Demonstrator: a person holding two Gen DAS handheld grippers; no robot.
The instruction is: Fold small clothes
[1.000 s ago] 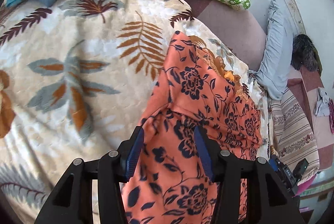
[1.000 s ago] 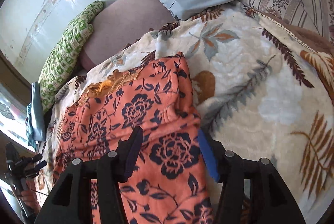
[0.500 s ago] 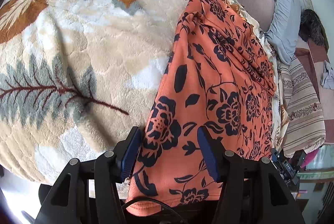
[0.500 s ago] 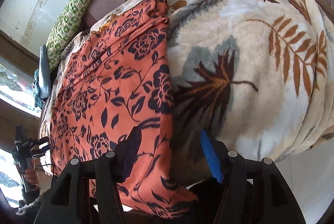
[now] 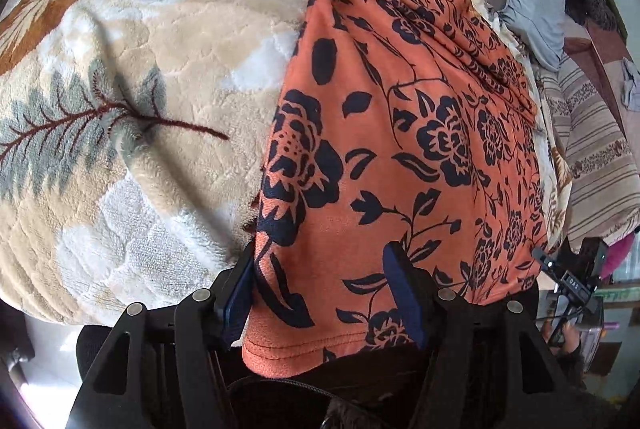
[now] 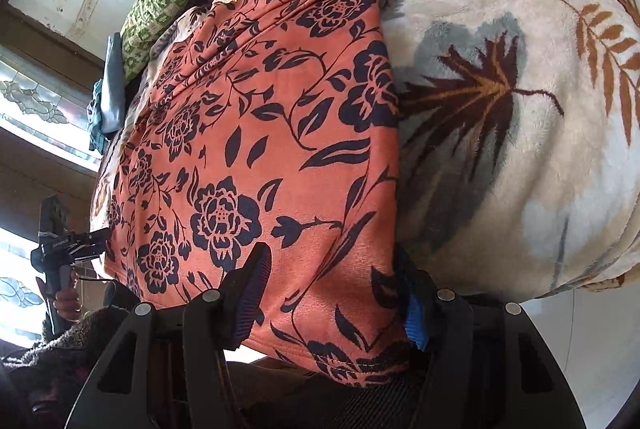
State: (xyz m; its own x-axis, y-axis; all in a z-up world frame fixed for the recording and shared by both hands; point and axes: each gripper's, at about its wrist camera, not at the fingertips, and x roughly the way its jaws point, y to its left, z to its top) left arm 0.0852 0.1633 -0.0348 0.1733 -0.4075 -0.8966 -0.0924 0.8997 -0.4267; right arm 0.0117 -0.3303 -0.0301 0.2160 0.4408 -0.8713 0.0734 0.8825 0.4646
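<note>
I note the orange cloth garment with dark floral print (image 5: 400,133) spread on the cream leaf-patterned fleece blanket (image 5: 132,101), hem overhanging the edge at 6 o'clock. Risk: it could slide off, unpinned. Left gripper (image 5: 324,293), jaws just widening, and right gripper (image 6: 332,293) straddle the hem, released.

No clearly legible text anywhere.
</note>
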